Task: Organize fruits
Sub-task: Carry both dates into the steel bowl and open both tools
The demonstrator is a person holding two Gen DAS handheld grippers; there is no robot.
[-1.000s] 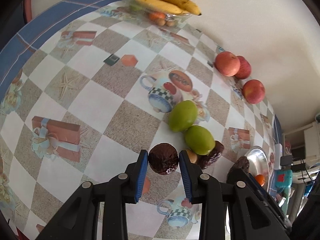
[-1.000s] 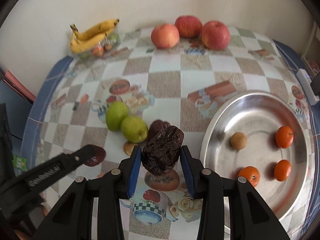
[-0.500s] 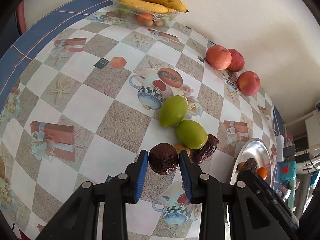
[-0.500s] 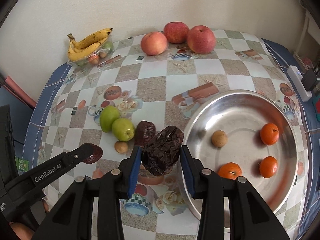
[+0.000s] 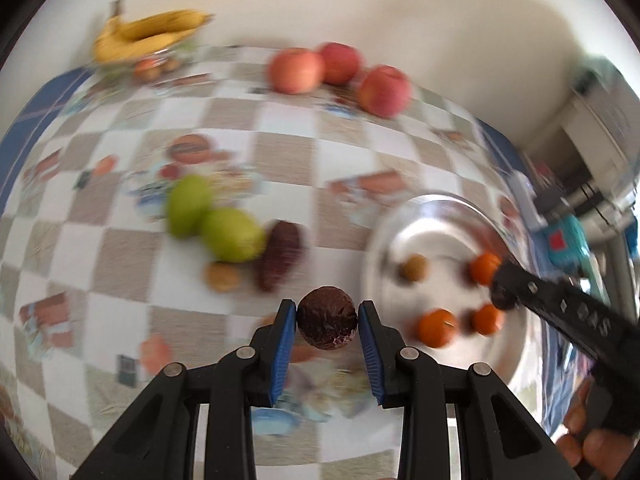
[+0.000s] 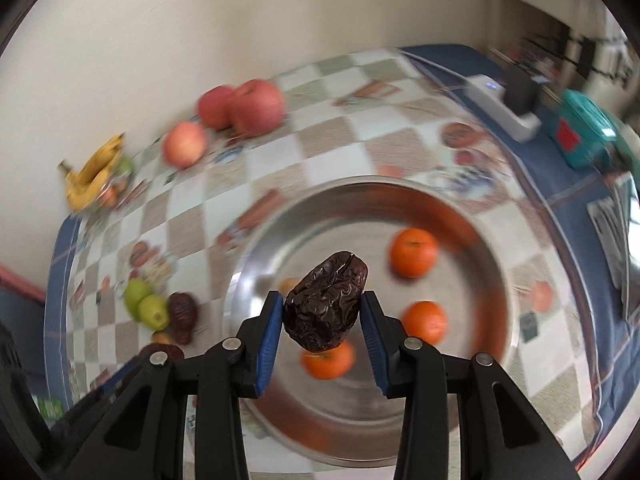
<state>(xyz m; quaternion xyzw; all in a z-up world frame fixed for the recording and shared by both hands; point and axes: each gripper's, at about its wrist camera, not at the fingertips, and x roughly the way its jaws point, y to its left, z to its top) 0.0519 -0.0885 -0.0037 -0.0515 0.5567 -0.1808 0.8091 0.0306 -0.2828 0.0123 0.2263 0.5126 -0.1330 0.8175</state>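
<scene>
A wrinkled dark-brown oblong date (image 6: 326, 302) is clamped between the blue pads of the right gripper (image 6: 322, 322), hanging over the round steel basin (image 6: 472, 364) with three orange tangerines (image 6: 413, 253). The left gripper (image 5: 327, 322) pinches a round dark wrinkled fruit (image 5: 327, 317) above the checkered tablecloth (image 5: 280, 152), just beside the basin.

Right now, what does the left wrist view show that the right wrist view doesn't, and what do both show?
Only the left wrist view shows the left tool clamping a round dark fruit. Only the right wrist view shows the right tool gripping a wrinkled date over the steel basin, plus a white power strip. Both share the bananas, three apples and two green fruits.
</scene>
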